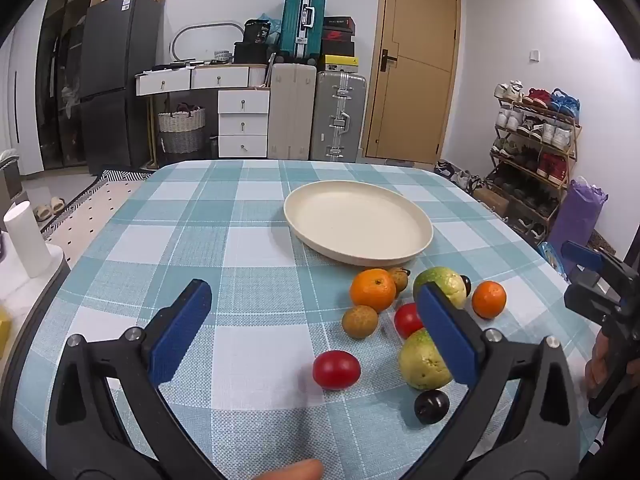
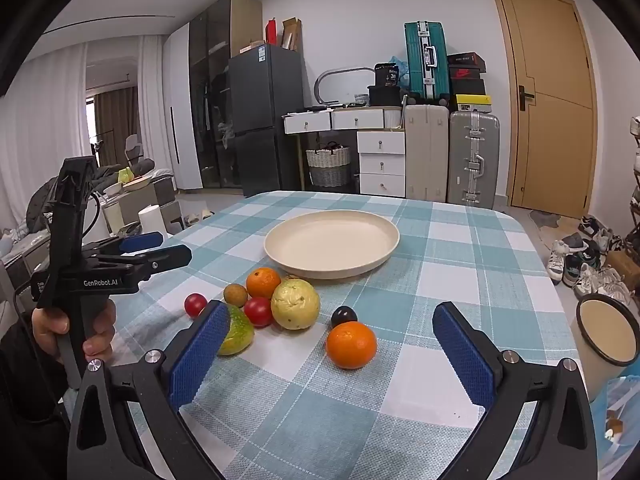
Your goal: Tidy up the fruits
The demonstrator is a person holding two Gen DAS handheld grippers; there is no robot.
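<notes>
A cream plate (image 1: 358,222) (image 2: 332,242) stands on the checked tablecloth. In front of it lie loose fruits: two oranges (image 1: 373,290) (image 2: 351,344), two green-yellow guavas (image 1: 424,364) (image 2: 296,304), two red tomatoes (image 1: 336,370) (image 2: 258,311), a brown longan (image 1: 360,321) (image 2: 235,294) and a dark plum (image 1: 431,406) (image 2: 344,316). My left gripper (image 1: 316,332) (image 2: 176,248) is open above the cloth, left of the pile, nothing between its pads. My right gripper (image 2: 332,354) is open too, with the near orange lying on the cloth ahead, untouched.
A white enamel mug (image 2: 608,328) stands at the table's right edge. A paper roll (image 1: 26,240) stands on a stand left of the table. Suitcases, drawers and a shoe rack (image 1: 536,148) line the room beyond. A hand (image 2: 60,320) holds the left gripper's handle.
</notes>
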